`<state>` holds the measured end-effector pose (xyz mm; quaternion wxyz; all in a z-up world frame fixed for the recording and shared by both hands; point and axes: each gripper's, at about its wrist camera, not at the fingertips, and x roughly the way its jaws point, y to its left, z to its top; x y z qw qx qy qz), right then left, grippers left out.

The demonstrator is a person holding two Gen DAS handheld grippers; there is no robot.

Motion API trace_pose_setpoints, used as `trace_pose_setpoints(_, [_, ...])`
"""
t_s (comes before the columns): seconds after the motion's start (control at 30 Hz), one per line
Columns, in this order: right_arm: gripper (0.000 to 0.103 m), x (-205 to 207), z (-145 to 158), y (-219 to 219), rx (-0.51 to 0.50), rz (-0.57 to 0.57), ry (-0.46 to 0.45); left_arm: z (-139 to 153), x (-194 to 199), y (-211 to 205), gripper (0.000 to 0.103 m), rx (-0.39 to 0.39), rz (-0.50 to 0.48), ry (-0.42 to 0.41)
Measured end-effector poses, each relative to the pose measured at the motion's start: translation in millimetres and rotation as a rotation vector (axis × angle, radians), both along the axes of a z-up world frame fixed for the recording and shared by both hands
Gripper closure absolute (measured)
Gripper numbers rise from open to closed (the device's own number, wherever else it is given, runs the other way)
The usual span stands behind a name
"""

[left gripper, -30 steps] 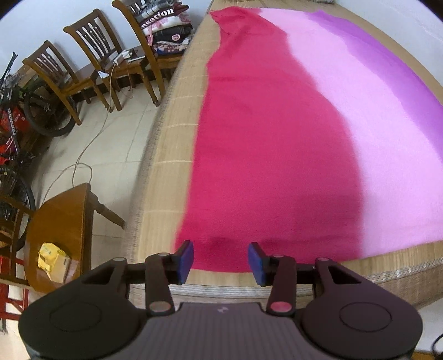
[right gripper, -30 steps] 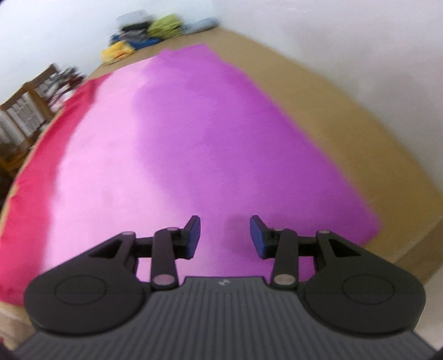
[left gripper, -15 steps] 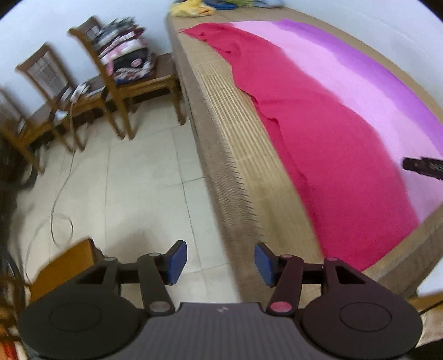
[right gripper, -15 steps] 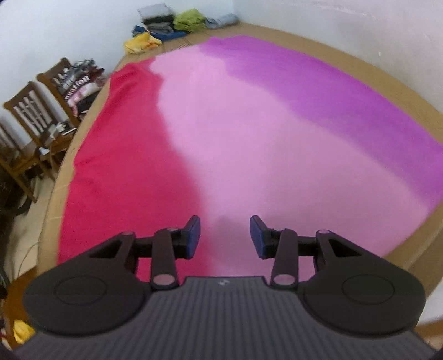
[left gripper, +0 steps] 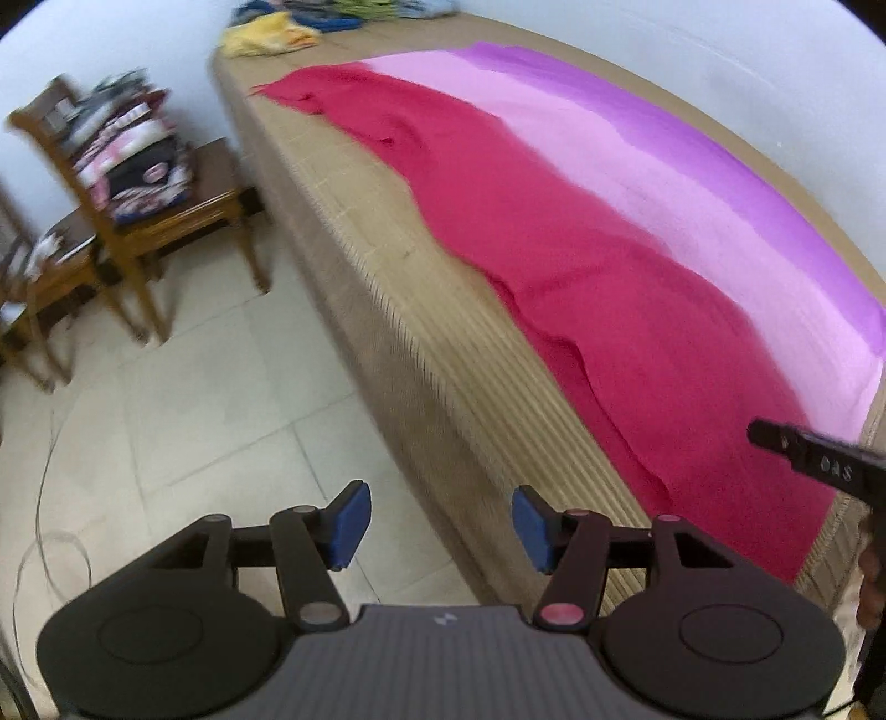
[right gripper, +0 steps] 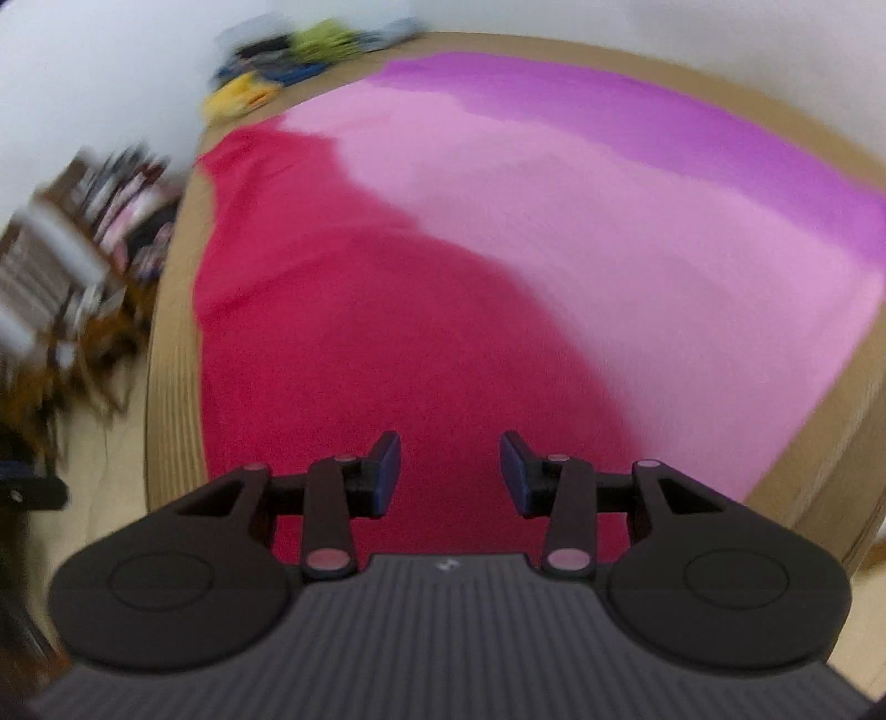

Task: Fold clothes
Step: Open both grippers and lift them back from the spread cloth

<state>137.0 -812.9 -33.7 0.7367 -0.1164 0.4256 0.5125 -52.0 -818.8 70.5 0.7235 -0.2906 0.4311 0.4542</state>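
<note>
A large cloth [left gripper: 581, 238] in red, pink and purple bands lies spread flat over a bed with a woven mat [left gripper: 421, 310]. My left gripper [left gripper: 440, 523] hangs over the floor beside the bed's edge, off the cloth; its jaws are opening with nothing between them. Part of the other gripper shows at the right edge of the left wrist view, over the cloth's red corner. My right gripper [right gripper: 448, 473] hovers open above the red band of the cloth [right gripper: 387, 332], empty.
Wooden chairs [left gripper: 138, 221] with stacked folded clothes [left gripper: 133, 160] stand on the tiled floor [left gripper: 183, 399] left of the bed. More folded clothes [left gripper: 277, 33] lie at the bed's far end. A cable [left gripper: 44, 531] runs over the floor. A white wall runs behind.
My left gripper swung from the cloth's red near edge out over the floor beside the bed and opened wider. My right gripper slid left from the purple band across the pink to the red one.
</note>
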Motion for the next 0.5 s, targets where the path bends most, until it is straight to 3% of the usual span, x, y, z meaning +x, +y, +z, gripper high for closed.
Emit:
trace_pose_setpoints(0.1, [0.061, -8, -3, 5, -0.002, -0.093, 0.057, 1, 8, 36, 0.044, -0.005, -0.085, 0.021])
trace_pose_setpoints(0.23, [0.061, -19, 3, 17, -0.035, -0.115, -0.002, 2, 14, 76, 0.044, 0.015, -0.134, 0.030])
trace_pose_setpoints(0.33, [0.061, -22, 5, 14, -0.040, -0.195, 0.030, -2, 17, 102, 0.044, -0.016, -0.149, 0.024])
trace_pose_setpoints(0.5, [0.061, -33, 10, 15, -0.057, -0.351, 0.018, -4, 21, 140, 0.044, -0.033, -0.268, 0.005])
